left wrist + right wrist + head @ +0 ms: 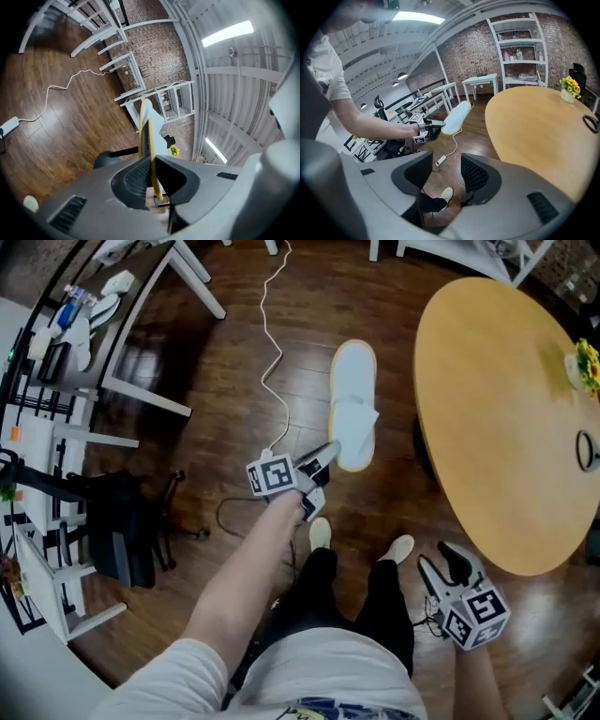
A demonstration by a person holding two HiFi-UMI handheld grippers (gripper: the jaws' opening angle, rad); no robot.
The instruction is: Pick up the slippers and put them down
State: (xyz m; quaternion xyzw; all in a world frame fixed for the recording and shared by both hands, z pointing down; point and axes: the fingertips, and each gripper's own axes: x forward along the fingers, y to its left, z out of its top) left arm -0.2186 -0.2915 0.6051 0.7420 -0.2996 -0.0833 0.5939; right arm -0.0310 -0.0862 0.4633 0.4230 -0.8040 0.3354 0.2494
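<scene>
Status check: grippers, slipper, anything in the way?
Left gripper shut on slipper, held in the air. Right gripper open, empty. Round table close beside; white cable on floor below.

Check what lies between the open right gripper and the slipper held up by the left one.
In the right gripper view, only wood floor, crossed by a white cable, separates the right gripper from the slipper; the person's shoe shows lower down.

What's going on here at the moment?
A person is working with a hand-held gripper in each hand. The left gripper has its fingers shut on one end of a white slipper with a yellow sole, holding it in the air above the wooden floor beside the round table. The right gripper is open and empty, near the table's edge.
</scene>
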